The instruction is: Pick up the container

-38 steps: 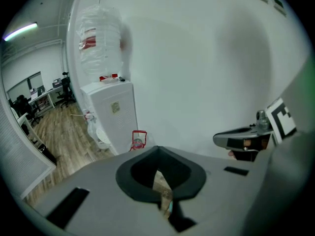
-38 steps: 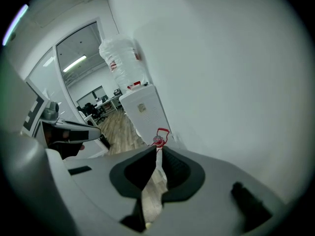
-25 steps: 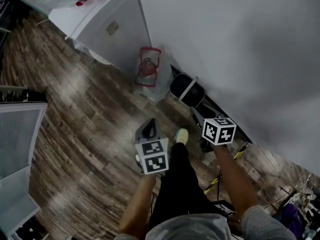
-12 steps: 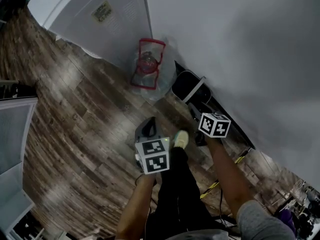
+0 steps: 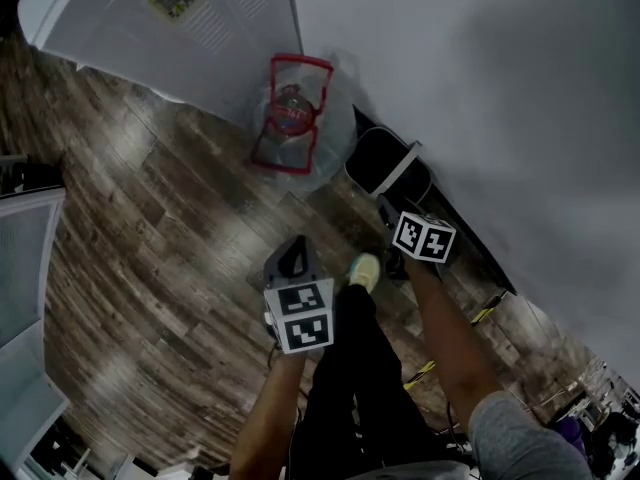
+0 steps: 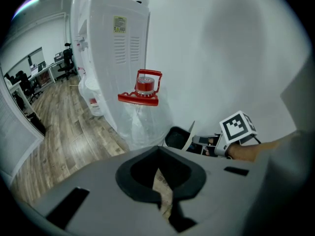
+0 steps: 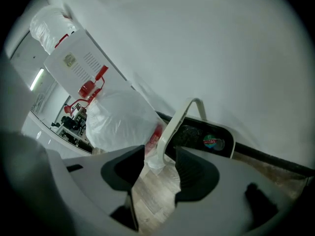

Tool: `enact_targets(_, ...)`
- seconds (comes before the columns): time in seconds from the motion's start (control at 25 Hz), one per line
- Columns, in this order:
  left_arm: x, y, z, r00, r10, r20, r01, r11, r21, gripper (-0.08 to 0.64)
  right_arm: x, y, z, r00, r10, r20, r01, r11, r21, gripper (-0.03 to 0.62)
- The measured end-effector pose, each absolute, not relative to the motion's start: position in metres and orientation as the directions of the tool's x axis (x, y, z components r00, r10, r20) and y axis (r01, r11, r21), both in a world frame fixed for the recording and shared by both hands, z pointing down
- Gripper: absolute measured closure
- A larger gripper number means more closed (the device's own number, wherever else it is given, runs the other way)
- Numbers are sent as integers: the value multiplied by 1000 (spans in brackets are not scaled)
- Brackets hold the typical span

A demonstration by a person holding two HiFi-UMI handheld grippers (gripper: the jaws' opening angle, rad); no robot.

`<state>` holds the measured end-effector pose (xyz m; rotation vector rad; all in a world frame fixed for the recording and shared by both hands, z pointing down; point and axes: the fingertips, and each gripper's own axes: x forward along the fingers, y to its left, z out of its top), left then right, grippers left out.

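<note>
The container (image 5: 385,163) is a black bin with a white bail handle (image 7: 172,124), standing on the wood floor against the wall. My right gripper (image 5: 387,211) is just short of it. In the right gripper view (image 7: 160,163) the jaws stand open, and the handle's lower end shows in the gap between them with neither pad touching it. My left gripper (image 5: 290,258) hangs lower and to the left over the floor. It is shut and holds nothing (image 6: 162,186). The bin (image 6: 177,137) lies ahead of it to the right.
A water jug (image 5: 290,118) wrapped in clear plastic, with a red handle frame, stands left of the bin. Behind the jug is a tall white appliance (image 5: 200,28). A pale wall (image 5: 480,88) runs along the right. My foot (image 5: 364,271) is between the grippers, and cables (image 5: 430,368) trail on the floor at lower right.
My right gripper has moved forward to the bin. The head view has shifted, so the jug and bin sit larger in frame. The left gripper has hardly moved.
</note>
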<state>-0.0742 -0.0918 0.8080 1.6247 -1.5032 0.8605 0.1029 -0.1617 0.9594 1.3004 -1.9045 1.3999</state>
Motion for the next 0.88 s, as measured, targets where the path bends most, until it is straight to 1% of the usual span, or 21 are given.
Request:
enact_targets(0.16,-74,-97,819,83,-495,865,-996,-23,82,546,109,-181,962,-450,-449,772,-870,25,-492,410)
enact_targets(0.36,-73,-105,835,83,-490,868,-996,-12,89,546,110,-195,981,-464,-449,764,-852,-10,-523,410)
enact_targets(0.64,-80,-114,843,71,-481,874,-996,10,87,546,92,-213,992,-516,-445,732,-812,-17,-583,408)
enact_targets(0.8,-82,-116,845,67,-477,876,-996,18,86,546,84,-226,989,-571,-471,672,-746,-44,-665,407)
enact_targets(0.88,-82,-114,848,65,-471,880,-996,20,85,546,82,-230,991,-580,-472,664,-736,-46,-675,407)
